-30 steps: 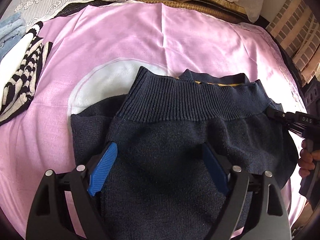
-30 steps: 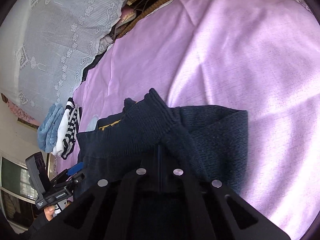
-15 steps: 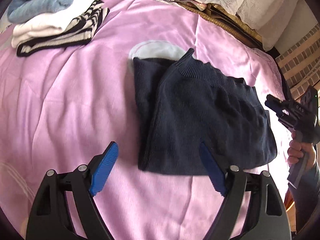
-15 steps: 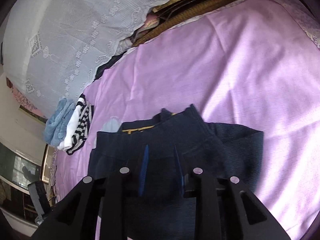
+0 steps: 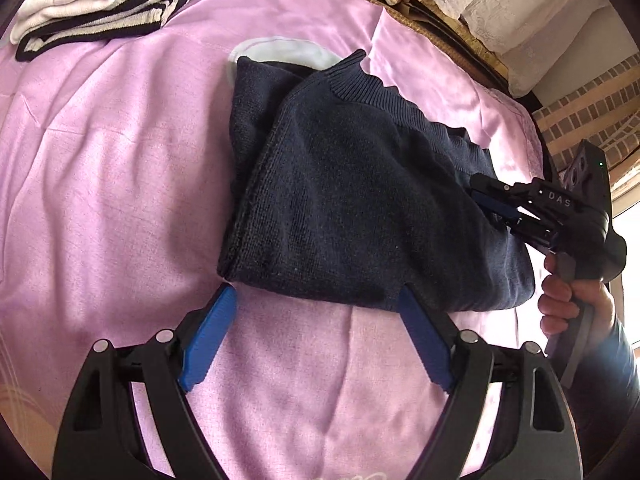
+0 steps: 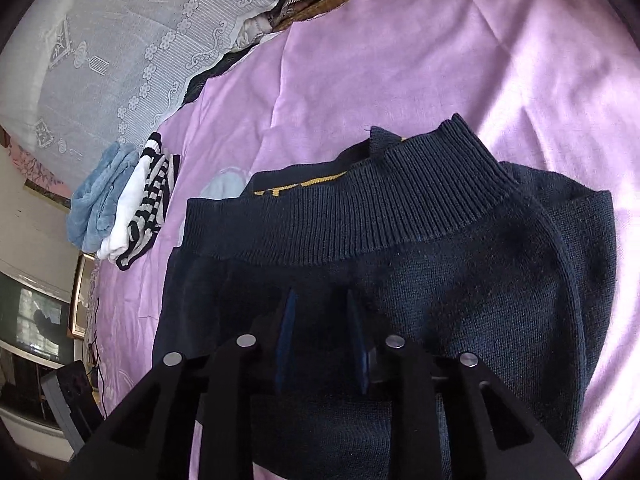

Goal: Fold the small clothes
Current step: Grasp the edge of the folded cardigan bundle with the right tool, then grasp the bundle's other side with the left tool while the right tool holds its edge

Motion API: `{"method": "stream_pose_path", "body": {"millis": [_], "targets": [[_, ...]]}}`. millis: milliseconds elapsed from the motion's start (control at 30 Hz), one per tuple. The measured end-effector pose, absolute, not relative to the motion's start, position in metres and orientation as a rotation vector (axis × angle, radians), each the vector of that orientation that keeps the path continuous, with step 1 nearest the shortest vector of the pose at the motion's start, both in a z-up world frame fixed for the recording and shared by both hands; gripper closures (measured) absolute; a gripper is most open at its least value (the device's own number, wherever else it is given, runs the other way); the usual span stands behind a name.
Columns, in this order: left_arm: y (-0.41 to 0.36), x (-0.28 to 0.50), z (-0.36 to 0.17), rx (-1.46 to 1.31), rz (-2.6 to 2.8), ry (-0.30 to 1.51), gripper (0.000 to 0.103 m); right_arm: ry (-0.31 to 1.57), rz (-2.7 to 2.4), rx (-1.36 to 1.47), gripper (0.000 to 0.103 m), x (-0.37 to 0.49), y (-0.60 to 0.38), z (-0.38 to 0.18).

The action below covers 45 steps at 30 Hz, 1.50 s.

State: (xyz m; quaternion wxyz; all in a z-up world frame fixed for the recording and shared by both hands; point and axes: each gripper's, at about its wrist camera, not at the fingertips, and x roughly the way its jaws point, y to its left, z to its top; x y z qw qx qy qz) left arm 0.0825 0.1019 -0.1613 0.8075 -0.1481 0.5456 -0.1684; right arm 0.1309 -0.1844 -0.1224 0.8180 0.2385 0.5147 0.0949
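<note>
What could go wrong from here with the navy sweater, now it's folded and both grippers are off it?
The right gripper, jaws just opened, hangs right over the navy sweater; withdrawing could snag the knit and pull the fold open. The ribbed hem sits raised on top and might flop back. Moving it toward the folded pile with the left gripper alone could let the layers slide apart.

I'm in a home bedroom: a bed under a pink sheet (image 5: pixel 120 184), lace-covered pillows (image 6: pixel 100 40) at its head.

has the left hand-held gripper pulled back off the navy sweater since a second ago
Yes. The left hand-held gripper has backed off the navy sweater onto bare pink sheet.
</note>
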Motion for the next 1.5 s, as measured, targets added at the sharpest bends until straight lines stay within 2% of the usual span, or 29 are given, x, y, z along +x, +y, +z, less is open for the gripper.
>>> {"method": "stream_pose_path", "body": {"millis": [300, 500, 767, 1000, 1133, 1333, 1367, 1500], "targets": [[0.114, 0.096, -0.165, -0.444, -0.391, 1.125, 0.022, 1.133, 0.346, 0.316, 0.056, 0.171, -0.078, -0.079], [0.119, 0.098, -0.168, -0.467, -0.412, 1.102, 0.023, 1.241, 0.37, 0.207, 0.055, 0.197, -0.014, -0.089], [0.122, 0.095, -0.173, -0.518, -0.426, 1.062, 0.023, 1.409, 0.286, 0.096, 0.046, 0.224, 0.03, -0.115], [0.134, 0.094, -0.174, -0.588, -0.436, 1.044, 0.034, 1.496, 0.218, -0.009, 0.032, 0.239, 0.059, -0.126], [0.14, 0.093, -0.176, -0.583, -0.43, 1.043, 0.038, 1.505, 0.181, -0.08, 0.029, 0.242, 0.069, -0.135], [0.124, 0.086, -0.171, -0.512, -0.41, 1.039, 0.039, 1.468, 0.151, -0.105, 0.03, 0.236, 0.073, -0.138], [0.122, 0.086, -0.17, -0.499, -0.406, 1.037, 0.042, 1.458, 0.146, -0.095, 0.031, 0.234, 0.073, -0.138], [0.112, 0.086, -0.168, -0.49, -0.414, 1.039, 0.06, 1.436, 0.133, -0.023, 0.048, 0.225, 0.057, -0.133]]}}
